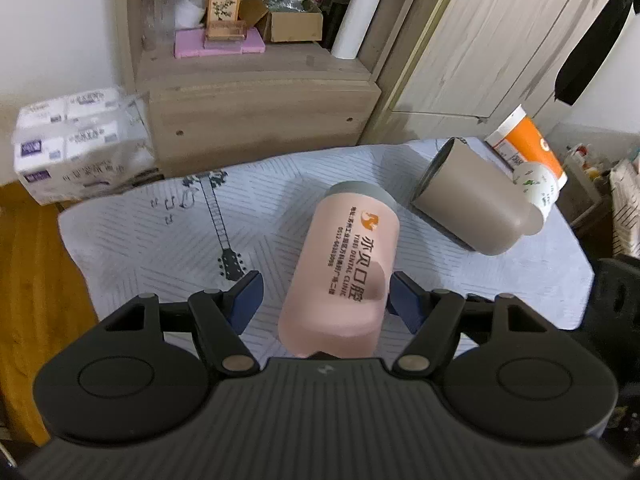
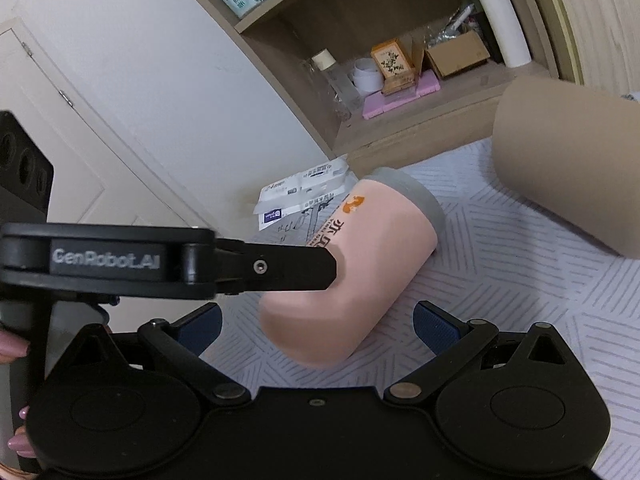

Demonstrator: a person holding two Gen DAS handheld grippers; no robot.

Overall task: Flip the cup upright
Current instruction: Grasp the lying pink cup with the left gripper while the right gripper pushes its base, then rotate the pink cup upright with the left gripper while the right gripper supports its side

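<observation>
Between left gripper (image 1: 324,300) fingers: pink cup (image 1: 344,264) on its side on bench (image 1: 140,240), long axis running away from fingers, grey rim far. Fingers spread wide, nothing gripped; right pad looks touching cup wall, left clear. Right gripper (image 2: 316,324) also wide open, empty, slightly farther. Brown cup (image 1: 476,204) lies beyond.

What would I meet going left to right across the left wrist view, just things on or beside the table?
Tissue pack → guitar print → pink cup → taupe cup → orange tube.
</observation>
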